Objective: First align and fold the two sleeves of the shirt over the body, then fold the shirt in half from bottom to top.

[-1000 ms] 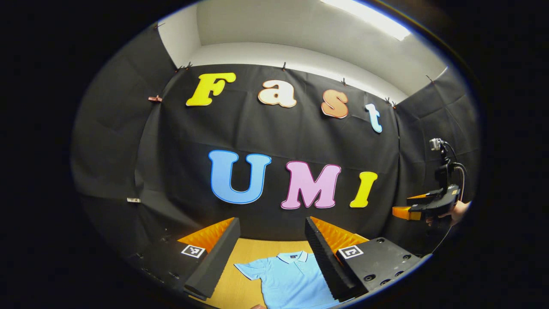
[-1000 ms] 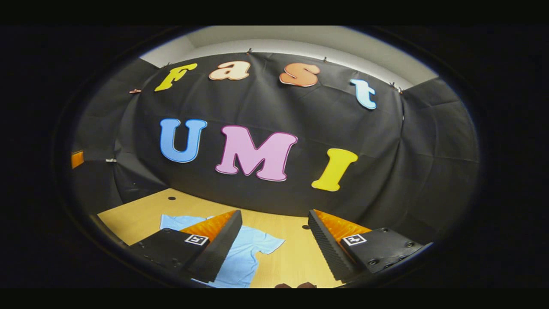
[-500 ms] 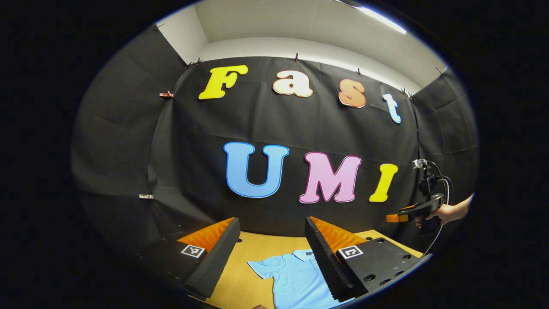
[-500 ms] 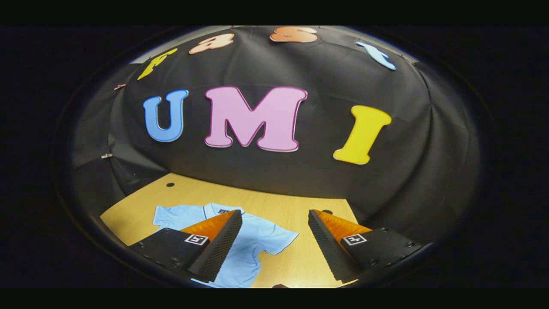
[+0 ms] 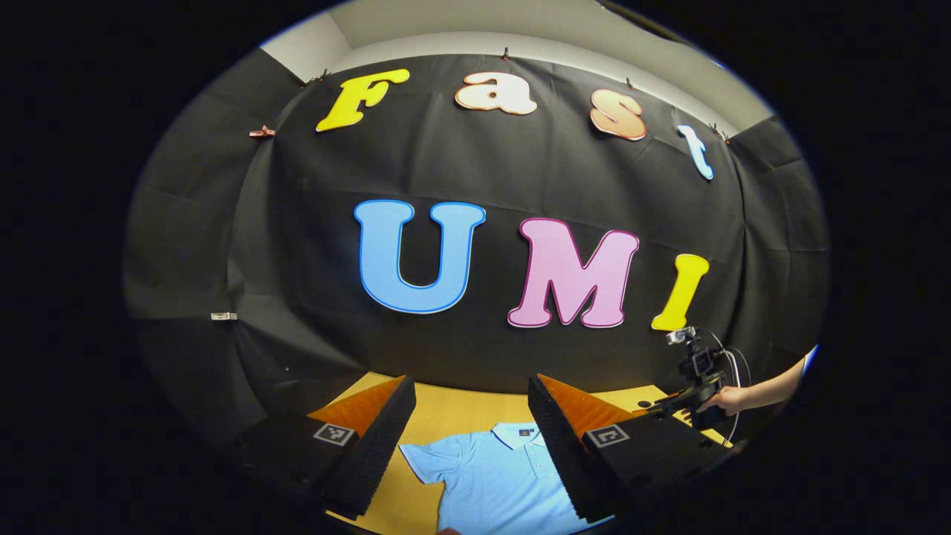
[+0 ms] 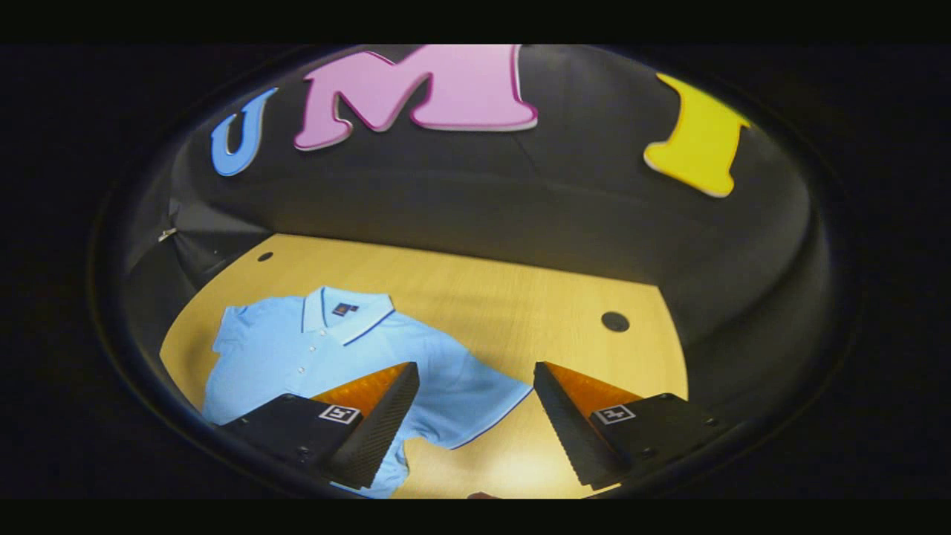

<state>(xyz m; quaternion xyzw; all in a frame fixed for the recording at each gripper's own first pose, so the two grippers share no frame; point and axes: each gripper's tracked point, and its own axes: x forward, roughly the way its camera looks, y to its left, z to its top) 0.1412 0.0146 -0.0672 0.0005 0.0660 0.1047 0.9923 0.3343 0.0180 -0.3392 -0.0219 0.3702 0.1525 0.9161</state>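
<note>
A light blue polo shirt lies flat on the wooden table, collar toward the wall, both short sleeves spread out. My left gripper hovers open above the shirt's chest and left sleeve, with nothing between its fingers. My right gripper is open too, tilted down over the shirt's right sleeve, apart from the cloth. In the left gripper view the right gripper appears farther off at the right, held by a hand, low near the table.
The wooden table reaches to the black cloth wall. Two small round holes sit in the tabletop near the back. Bare wood lies right of the shirt.
The right gripper has dropped and pitched down toward the table, bringing the whole shirt into its view. The left gripper has lowered slightly. Both stay open.
</note>
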